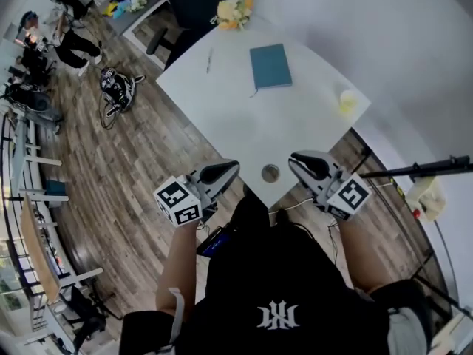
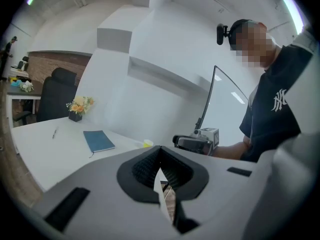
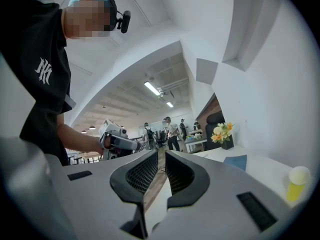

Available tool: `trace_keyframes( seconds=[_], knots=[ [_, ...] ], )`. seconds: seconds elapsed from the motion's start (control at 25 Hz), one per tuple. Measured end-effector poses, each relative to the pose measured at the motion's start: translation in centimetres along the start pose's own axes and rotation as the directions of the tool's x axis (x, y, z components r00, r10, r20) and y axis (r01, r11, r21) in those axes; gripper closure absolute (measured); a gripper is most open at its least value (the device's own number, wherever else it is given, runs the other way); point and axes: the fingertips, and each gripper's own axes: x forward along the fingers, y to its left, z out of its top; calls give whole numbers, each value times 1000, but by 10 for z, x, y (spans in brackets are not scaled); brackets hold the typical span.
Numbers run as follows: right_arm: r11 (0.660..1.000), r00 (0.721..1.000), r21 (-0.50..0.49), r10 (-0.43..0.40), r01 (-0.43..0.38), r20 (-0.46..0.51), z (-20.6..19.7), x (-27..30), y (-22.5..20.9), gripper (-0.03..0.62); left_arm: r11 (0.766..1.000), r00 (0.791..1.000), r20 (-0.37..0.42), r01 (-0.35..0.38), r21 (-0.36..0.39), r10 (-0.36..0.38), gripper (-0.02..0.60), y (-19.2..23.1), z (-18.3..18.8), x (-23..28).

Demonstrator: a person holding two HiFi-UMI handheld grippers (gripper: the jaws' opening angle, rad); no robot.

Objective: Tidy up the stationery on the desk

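A teal notebook (image 1: pixel 270 66) lies flat on the white desk (image 1: pixel 222 117), toward the far side. A pen (image 1: pixel 209 60) lies to its left, and a small yellow cup (image 1: pixel 347 102) stands near the desk's right edge. My left gripper (image 1: pixel 230 167) and right gripper (image 1: pixel 297 160) hover at the desk's near corner, pointing roughly toward each other, well short of the stationery. Both hold nothing. The left gripper view shows the left gripper (image 2: pixel 160 166) with its pads together, and the notebook (image 2: pixel 98 140) beyond it. The right gripper (image 3: pixel 161 169) shows only a thin slit between its pads.
A vase of flowers (image 1: pixel 233 11) sits at the desk's far corner beside a black office chair (image 1: pixel 188 6). A round grommet (image 1: pixel 270 173) is set in the desk between my grippers. A black pole (image 1: pixel 421 170) crosses at the right. People stand at the far left.
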Motion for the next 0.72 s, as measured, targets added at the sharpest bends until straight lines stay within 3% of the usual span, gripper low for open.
trace_keyframes(
  seconds=[0.08,0.2,0.48,0.72],
  knots=[
    [1000,1000,-17,-9,9,-4,5,13,-15,531,1000,1000,-13,9,-1,-9,580,18,5,12],
    [998,998,-32,-56,55,-32,4,25,-47,454,1000,999,-22,29,-11,-29,580,48,12,31],
    [975,966,-27,-223,221,-133,-2,52,-128,450,995,998,-35,47,-90,-51,580,140,20,65],
    [957,934,-37,-288,287,-210,-10,92,-191,448,992,995,-80,48,-116,-57,578,224,21,95]
  ],
)
